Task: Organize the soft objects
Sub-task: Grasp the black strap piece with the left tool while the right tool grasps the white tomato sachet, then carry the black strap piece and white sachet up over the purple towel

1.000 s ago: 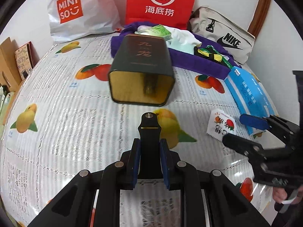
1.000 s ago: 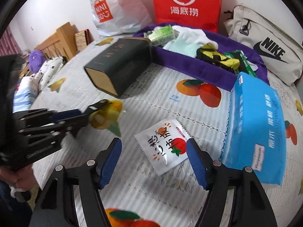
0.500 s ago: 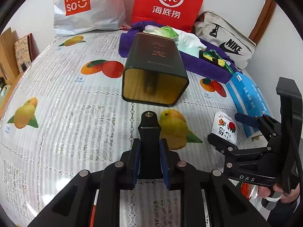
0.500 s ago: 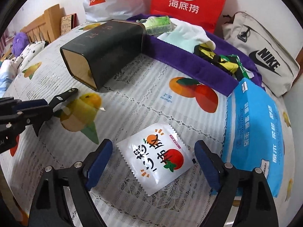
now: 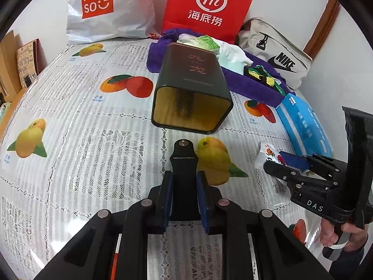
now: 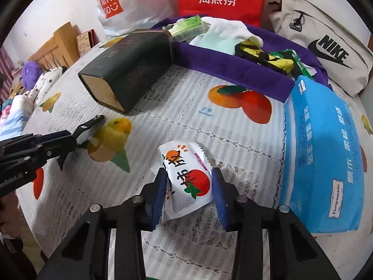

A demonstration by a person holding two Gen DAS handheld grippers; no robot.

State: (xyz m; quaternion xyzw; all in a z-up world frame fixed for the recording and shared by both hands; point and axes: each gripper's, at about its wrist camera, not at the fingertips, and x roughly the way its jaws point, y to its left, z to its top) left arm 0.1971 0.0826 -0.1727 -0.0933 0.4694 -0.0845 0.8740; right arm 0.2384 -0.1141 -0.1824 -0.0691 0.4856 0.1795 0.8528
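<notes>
A white snack packet (image 6: 186,175) with orange and tomato print lies on the tablecloth between my right gripper's (image 6: 189,187) blue pads, which press its sides and bow it; it also shows in the left wrist view (image 5: 268,155). My left gripper (image 5: 184,193) is shut on a black strap-like piece (image 5: 184,161) and hovers low over the cloth, left of the right gripper (image 5: 286,165). A dark tin box (image 5: 191,93) lies on its side with its open end toward me. A purple towel (image 6: 233,67) at the back holds soft items.
A blue tissue pack (image 6: 321,149) lies right of the packet. A white Miniso bag (image 5: 105,9), a red Hi bag (image 5: 205,7) and a beige Nike bag (image 6: 326,44) stand along the back wall. Plush toys (image 6: 28,74) lie off the left edge.
My right gripper has moved forward over the snack packet and closed from wide open onto its sides. The left gripper has stayed shut and drifted slightly forward.
</notes>
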